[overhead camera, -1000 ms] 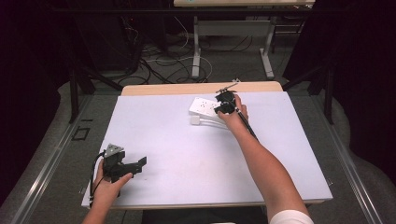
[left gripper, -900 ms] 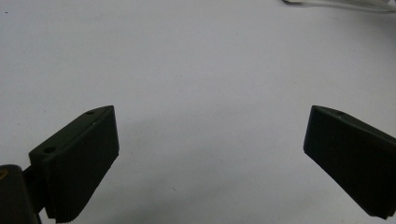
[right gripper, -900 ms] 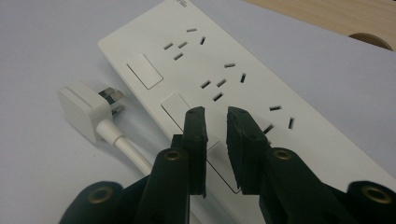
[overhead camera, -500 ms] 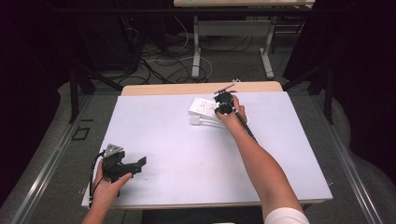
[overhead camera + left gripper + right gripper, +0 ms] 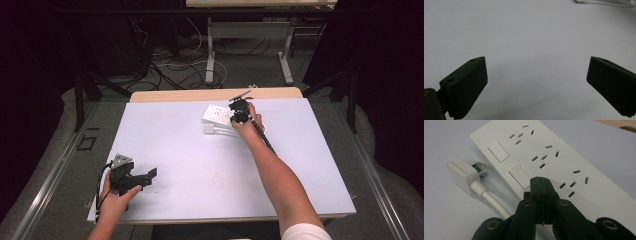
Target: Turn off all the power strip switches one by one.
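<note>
White plastic power strip, rocker switches: right gripper, jaws closed, empty, tips at second switch; press judged next. Left gripper wide open, idle over tabletop.

White smooth plastic power strip and plug, metal prongs; matt white tabletop; black gripper jaws, apparently matt plastic.

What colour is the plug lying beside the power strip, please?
White, with metal prongs: the plug shows best in the right gripper view, beside the white power strip.
</note>
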### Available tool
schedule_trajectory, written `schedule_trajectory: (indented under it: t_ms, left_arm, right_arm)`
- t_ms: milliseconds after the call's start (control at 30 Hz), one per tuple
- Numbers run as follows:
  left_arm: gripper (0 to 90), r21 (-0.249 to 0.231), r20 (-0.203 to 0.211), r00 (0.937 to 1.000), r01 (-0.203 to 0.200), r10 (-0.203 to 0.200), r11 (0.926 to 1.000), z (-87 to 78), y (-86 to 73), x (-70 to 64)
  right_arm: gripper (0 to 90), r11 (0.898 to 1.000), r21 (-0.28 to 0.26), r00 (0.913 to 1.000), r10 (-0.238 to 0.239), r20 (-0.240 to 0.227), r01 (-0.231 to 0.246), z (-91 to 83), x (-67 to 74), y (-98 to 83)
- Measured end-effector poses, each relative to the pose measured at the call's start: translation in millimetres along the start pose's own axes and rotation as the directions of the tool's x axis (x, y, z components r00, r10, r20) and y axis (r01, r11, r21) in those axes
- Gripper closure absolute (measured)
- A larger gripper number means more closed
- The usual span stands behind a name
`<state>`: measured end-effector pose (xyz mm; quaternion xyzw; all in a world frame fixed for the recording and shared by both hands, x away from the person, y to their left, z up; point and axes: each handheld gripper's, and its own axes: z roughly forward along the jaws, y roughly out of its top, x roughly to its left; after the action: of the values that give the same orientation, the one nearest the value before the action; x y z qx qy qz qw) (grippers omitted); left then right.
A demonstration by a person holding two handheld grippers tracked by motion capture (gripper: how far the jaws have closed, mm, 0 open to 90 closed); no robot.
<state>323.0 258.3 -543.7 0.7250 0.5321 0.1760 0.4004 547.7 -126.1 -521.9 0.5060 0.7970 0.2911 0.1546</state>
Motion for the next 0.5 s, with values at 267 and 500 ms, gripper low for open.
schedule_trajectory:
  t_ms: [267,500]
  left_arm:
    - [3.3,-0.005,0.002,1.0000,0.003,-0.003,1.0000,-0.3,-0.5,0.2]
    - [3.3,-0.001,0.002,1.0000,0.001,-0.001,1.0000,-0.3,0.0,-0.1]
  right_arm:
    - [90.0,1.000,-0.004,0.9999,0.016,0.000,-0.016,2.4,1.3,-0.7]
    - [90.0,1.000,0.009,0.9999,0.012,0.005,-0.012,1.7,3.5,0.3]
